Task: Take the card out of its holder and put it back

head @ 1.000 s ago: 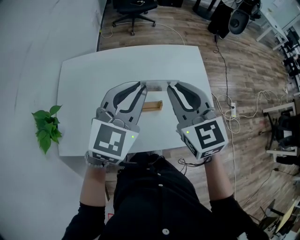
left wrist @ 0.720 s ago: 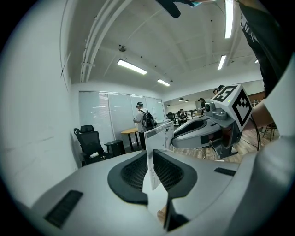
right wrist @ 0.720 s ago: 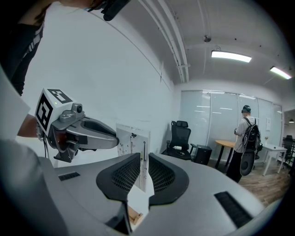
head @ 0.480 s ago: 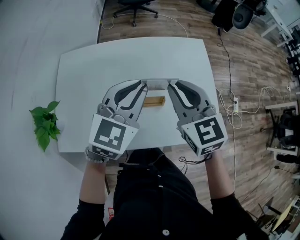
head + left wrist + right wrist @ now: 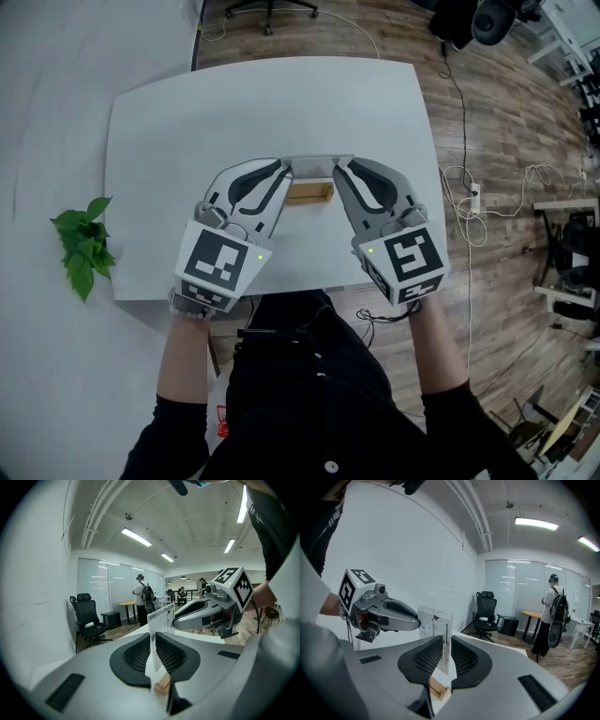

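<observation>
A thin see-through card point(image 5: 317, 165) stands on edge between my two grippers over the white table point(image 5: 178, 131). My left gripper point(image 5: 285, 171) is shut on its left end and my right gripper point(image 5: 340, 171) on its right end. A small wooden holder point(image 5: 310, 193) lies on the table just under the card. In the left gripper view the card point(image 5: 161, 620) runs between the pads, with the holder point(image 5: 162, 685) right below its lower edge. The right gripper view shows the same card point(image 5: 433, 623) above the holder point(image 5: 439, 688). I cannot tell whether the card touches the slot.
A green plant point(image 5: 82, 246) sits left of the table. An office chair point(image 5: 270, 7) stands beyond the far edge. Cables point(image 5: 469, 202) lie on the wooden floor to the right. A person with a backpack point(image 5: 551, 616) stands far off in the room.
Both grippers have sunk together with the card, and its top edge now sits closer to the wooden holder. The jaws look unchanged.
</observation>
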`<state>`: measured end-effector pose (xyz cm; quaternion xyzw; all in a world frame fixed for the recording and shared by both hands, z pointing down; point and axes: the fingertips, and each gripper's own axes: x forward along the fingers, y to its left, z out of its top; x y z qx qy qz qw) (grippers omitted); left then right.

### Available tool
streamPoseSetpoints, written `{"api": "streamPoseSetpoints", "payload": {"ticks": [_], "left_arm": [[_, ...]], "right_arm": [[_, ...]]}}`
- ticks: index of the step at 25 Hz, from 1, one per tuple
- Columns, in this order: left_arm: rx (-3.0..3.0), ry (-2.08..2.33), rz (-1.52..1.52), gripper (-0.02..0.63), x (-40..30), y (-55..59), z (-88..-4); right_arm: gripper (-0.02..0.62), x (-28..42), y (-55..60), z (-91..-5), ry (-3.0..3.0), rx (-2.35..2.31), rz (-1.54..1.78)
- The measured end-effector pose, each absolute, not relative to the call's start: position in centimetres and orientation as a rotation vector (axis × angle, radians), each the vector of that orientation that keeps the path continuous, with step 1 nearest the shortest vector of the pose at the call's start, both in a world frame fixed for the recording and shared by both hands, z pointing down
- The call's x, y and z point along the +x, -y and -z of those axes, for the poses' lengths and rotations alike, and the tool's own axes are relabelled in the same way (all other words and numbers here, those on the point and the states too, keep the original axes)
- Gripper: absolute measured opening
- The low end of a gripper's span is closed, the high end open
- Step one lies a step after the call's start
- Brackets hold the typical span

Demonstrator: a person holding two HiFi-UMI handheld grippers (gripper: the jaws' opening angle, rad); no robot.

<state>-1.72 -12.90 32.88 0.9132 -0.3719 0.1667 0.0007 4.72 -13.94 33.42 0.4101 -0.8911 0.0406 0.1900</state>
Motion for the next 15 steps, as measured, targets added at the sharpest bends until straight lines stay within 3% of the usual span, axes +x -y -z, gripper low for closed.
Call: {"api": "streamPoseSetpoints", "payload": {"ticks": [15], "left_arm": [[2.8, 1.051, -0.577, 0.046, -1.6, 13.2, -38.3]], "right_arm": [[0.086, 4.8, 14.0, -38.6, 2.439, 1.112, -0.21]]}}
